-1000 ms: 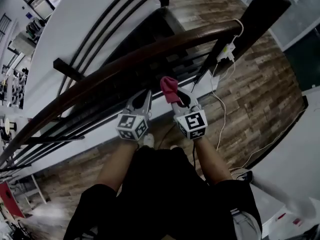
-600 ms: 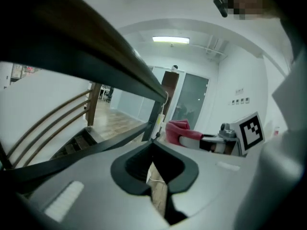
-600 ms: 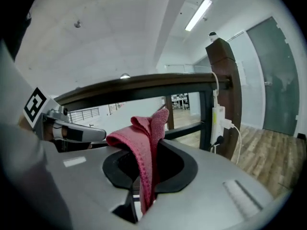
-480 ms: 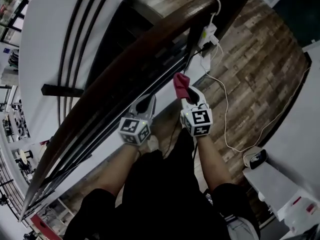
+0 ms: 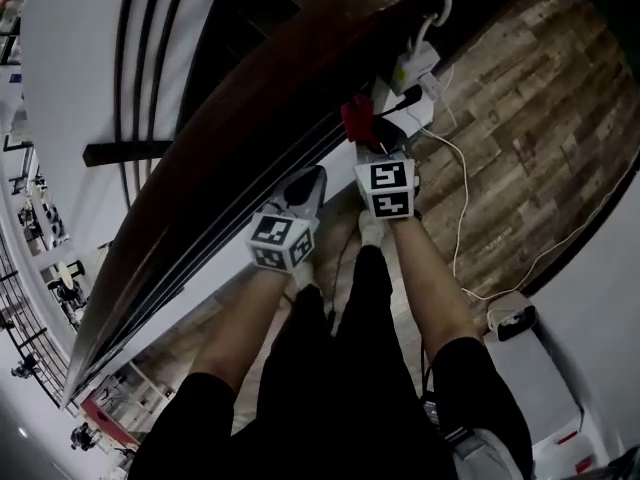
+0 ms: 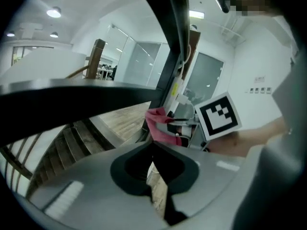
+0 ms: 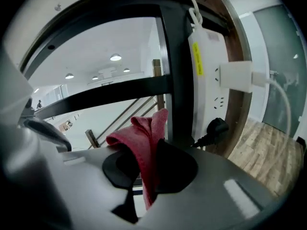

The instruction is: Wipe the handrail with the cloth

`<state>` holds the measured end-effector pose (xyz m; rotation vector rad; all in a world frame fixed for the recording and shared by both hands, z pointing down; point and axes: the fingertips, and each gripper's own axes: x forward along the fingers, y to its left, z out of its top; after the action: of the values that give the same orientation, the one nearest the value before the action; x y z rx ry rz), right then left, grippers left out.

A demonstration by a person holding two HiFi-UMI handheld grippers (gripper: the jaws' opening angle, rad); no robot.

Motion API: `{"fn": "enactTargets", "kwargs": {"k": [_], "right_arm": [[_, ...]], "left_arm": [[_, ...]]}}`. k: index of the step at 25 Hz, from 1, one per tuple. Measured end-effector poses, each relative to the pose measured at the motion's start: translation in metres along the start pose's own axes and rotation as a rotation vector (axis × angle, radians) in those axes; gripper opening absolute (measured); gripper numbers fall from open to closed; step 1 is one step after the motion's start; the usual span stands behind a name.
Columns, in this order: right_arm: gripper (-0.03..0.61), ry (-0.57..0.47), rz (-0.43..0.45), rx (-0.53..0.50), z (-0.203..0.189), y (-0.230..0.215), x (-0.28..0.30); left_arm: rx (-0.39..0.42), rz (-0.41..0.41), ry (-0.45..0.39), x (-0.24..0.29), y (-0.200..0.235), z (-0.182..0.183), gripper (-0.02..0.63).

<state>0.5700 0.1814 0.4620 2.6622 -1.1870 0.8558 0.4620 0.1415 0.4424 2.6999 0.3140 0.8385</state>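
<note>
The right hand-held gripper (image 7: 149,159) is clenched on a red cloth (image 7: 144,133), which sticks up out of its jaws just beside the railing's black post (image 7: 177,80). It sits near a white power strip (image 7: 206,66) fixed to that post, under the dark wooden handrail (image 5: 250,108); no view shows whether the cloth touches the handrail. The left hand-held gripper (image 5: 306,180) is held just to the left of the right one, its jaws closed together with nothing between them, its tips pointing toward the lower rails above the wooden floor (image 5: 520,118).
</note>
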Motion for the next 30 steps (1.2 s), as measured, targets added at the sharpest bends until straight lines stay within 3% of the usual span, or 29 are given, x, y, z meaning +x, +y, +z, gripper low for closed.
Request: {"fn": "enactTargets", "kwargs": {"k": [8,15,18,23,30], "right_arm": [[0.051,0.021,-0.09,-0.092,-0.003,-0.016,0.035],[0.051,0.053,-0.197,-0.309,-0.015,-0.007,0.053],[0.051,0.079,-0.168,-0.294,-0.02,-0.008,0.058],[0.052,0.096,-0.112,-0.154,-0.023,-0.01,0.058],[0.052,0.146,-0.027,-0.2,-0.03,0.006,0.055]], "left_arm": [[-0.057,0.073,0.037,0.026,0.009,-0.016,0.0],[-0.096,0.108,0.04,0.017,0.009,-0.027,0.0],[-0.109,0.137,0.038,0.014,0.017,-0.033,0.0],[-0.111,0.186,0.027,0.01,0.03,-0.038,0.0],[-0.198,0.28,-0.019,-0.002,0.043,-0.043,0.0]]}}
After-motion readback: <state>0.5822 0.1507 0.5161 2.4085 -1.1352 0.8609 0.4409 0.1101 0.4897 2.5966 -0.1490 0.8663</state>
